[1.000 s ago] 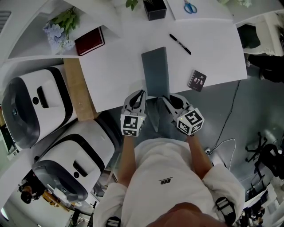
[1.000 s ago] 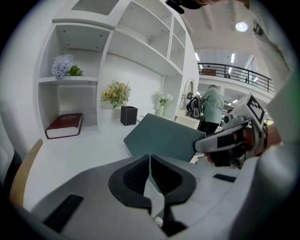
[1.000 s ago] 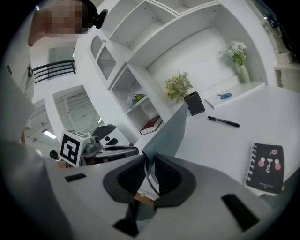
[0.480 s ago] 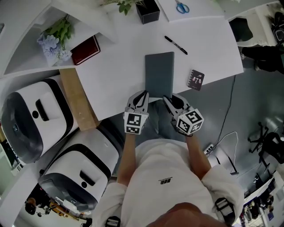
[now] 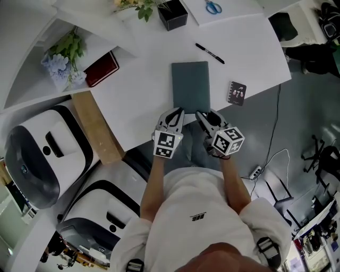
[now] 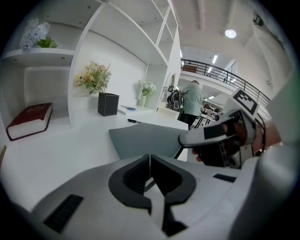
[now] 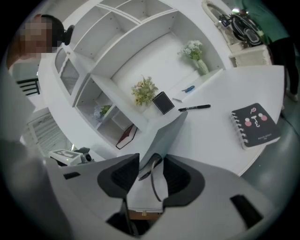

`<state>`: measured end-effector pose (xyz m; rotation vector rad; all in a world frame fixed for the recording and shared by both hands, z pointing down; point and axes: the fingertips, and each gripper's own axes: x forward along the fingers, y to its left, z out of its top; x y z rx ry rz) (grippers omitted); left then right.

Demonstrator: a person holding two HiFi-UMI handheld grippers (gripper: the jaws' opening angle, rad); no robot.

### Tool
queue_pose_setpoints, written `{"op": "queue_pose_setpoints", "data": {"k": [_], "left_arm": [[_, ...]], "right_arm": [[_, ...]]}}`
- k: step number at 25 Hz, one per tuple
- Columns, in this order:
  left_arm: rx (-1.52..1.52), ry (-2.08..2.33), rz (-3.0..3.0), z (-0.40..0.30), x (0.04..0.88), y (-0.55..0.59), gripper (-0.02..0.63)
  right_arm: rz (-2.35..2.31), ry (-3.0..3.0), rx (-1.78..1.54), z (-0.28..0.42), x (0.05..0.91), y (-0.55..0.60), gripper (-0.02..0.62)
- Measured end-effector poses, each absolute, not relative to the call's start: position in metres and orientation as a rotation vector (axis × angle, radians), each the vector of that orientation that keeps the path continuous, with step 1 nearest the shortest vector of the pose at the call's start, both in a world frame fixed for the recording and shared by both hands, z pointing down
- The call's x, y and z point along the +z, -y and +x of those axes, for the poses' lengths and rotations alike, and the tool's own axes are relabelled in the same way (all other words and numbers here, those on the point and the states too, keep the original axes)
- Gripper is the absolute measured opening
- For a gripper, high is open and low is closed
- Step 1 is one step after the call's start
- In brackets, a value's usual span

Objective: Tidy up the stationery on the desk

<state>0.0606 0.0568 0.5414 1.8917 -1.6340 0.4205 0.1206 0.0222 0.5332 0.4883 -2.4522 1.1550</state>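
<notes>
A grey notebook (image 5: 190, 86) lies flat on the white desk (image 5: 143, 90), its near edge at the desk's front. My left gripper (image 5: 177, 115) is at its near left corner, jaws shut on the thin edge (image 6: 145, 138). My right gripper (image 5: 202, 116) is at the near right corner. Its jaws have just been opening and now stand apart around the notebook's edge (image 7: 168, 133), the pads off it. A black pen (image 5: 210, 53) lies beyond the notebook. A small black spiral notepad (image 5: 237, 93) sits to its right.
A black pen holder (image 5: 172, 14) and blue scissors (image 5: 213, 7) are at the desk's back. A red book (image 5: 101, 69) and flowers (image 5: 64, 53) sit on the shelf at left. White machines (image 5: 42, 154) and a wooden board (image 5: 97, 127) stand left of the desk.
Both grippers have moved down and toward the desk. The grey notebook, raised at its near end a second ago, now lies flat on the desk.
</notes>
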Motion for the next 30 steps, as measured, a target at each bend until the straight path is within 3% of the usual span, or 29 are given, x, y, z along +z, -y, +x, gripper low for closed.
{"op": "queue_pose_setpoints", "data": {"k": [3, 5, 11, 21, 30], "left_arm": [[0.433, 1.596, 1.897, 0.060, 0.549, -0.055, 0.000], [0.440, 1.577, 1.902, 0.059, 0.553, -0.054, 0.000], [0.456, 1.531, 1.933, 0.060, 0.554, -0.052, 0.000], [0.377, 1.643, 1.883, 0.025, 0.529, -0.066, 0.000], [0.304, 1.833, 1.796, -0.025, 0.494, -0.091, 0.000]], "right_arm": [[0.560, 2.435, 1.230, 0.116, 0.537, -0.016, 0.147], [0.630, 2.410, 1.260, 0.115, 0.544, -0.009, 0.100], [0.703, 2.424, 1.333, 0.104, 0.542, 0.007, 0.041], [0.596, 2.531, 1.408, 0.080, 0.503, 0.000, 0.037], [0.379, 2.619, 1.237, 0.041, 0.470, -0.030, 0.035]]}}
